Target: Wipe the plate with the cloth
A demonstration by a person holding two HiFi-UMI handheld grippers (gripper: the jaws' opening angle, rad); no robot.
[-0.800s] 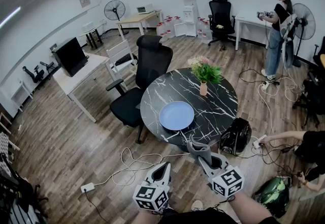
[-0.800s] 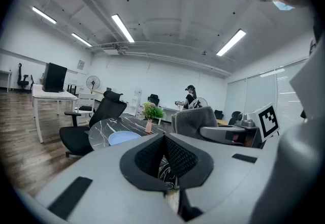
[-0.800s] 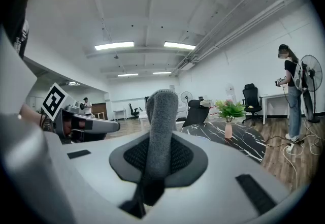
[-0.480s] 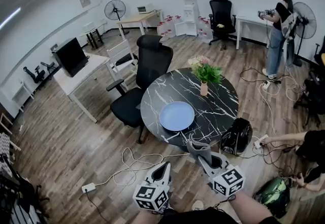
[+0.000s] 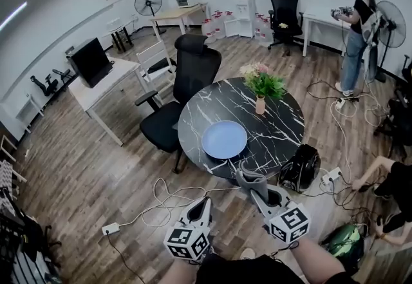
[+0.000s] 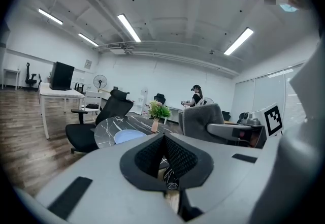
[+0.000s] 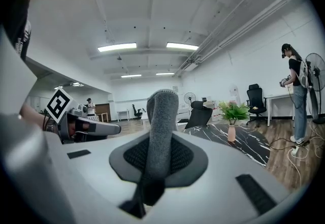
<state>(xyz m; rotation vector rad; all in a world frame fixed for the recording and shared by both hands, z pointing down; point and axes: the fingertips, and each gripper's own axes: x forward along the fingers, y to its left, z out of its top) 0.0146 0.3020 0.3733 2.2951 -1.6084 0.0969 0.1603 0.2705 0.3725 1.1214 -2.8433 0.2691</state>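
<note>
Head view: the blue plate point(image 5: 224, 139) lies near the round tabletop's point(image 5: 283, 128) near edge, well short of which both grippers hang. The right gripper point(image 5: 256, 191) clenches the grey cloth point(image 5: 248, 178); the left gripper point(image 5: 205, 204) is closed on nothing. If nothing braces the plate, wiping could skid it off that edge. How deep the cloth sits between the jaws is hidden.
</note>
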